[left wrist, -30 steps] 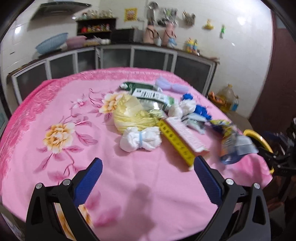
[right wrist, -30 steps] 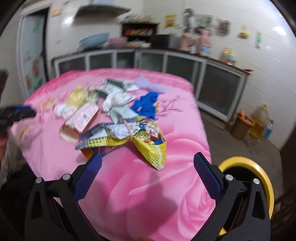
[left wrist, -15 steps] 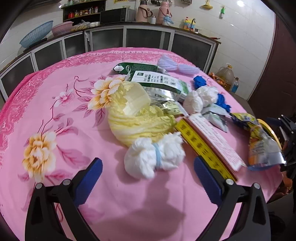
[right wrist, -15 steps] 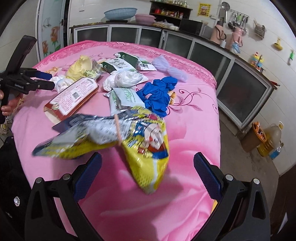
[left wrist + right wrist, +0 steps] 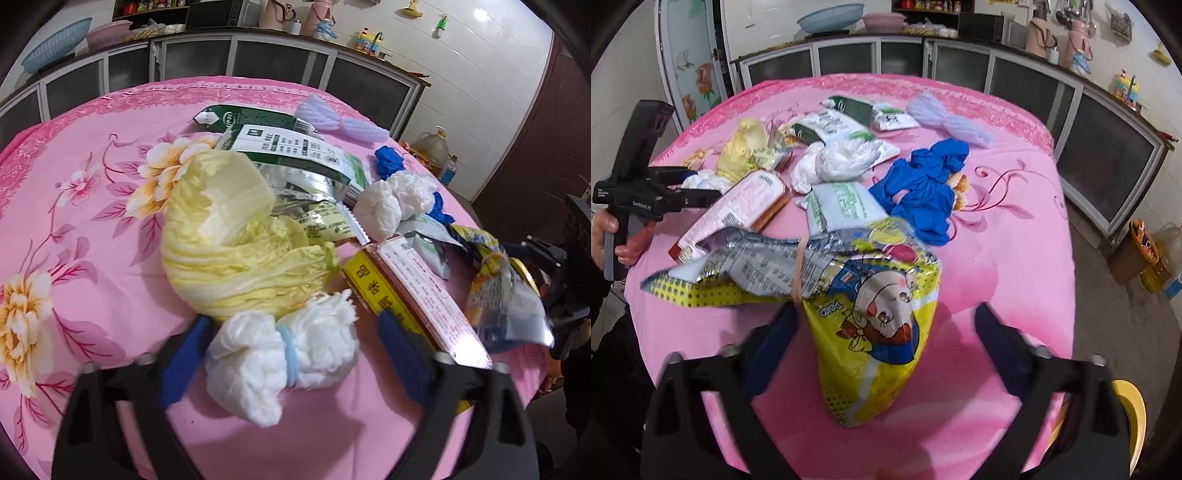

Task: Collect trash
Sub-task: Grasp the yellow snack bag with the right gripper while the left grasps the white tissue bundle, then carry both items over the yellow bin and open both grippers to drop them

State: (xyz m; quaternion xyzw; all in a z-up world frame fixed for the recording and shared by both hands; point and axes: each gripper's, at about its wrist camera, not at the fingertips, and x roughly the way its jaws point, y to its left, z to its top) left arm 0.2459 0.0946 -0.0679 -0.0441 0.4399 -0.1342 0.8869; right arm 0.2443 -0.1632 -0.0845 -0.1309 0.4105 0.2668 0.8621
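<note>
Two blue fingers of the left gripper (image 5: pixel 291 354) sit either side of a white tissue bundle (image 5: pixel 284 358) tied with a pale blue band. The jaws are closing, with the bundle between them; the left pad looks to be just at the tissue, the right pad apart from it, so no grip yet. The straddle seems chosen so the squeeze lands across the banded waist.

Just beyond the bundle, touching it, lies a yellow cabbage piece (image 5: pixel 236 251). To the bundle's right runs a long pink and yellow box (image 5: pixel 410 291). Farther beyond lie green and white wrappers (image 5: pixel 295 151).

The right gripper (image 5: pixel 886 343) likewise has its jaws closing around a yellow cartoon snack bag (image 5: pixel 871 314), which lies between the fingers; its right pad is clear of the bag, the left close to or touching the banded neck. Beyond the bag lies a blue glove heap (image 5: pixel 923 192).

All the trash rests on a pink floral tablecloth (image 5: pixel 92 229). A yellow bin rim (image 5: pixel 1130 417), probably the destination, shows below the cloth's edge at lower right.
</note>
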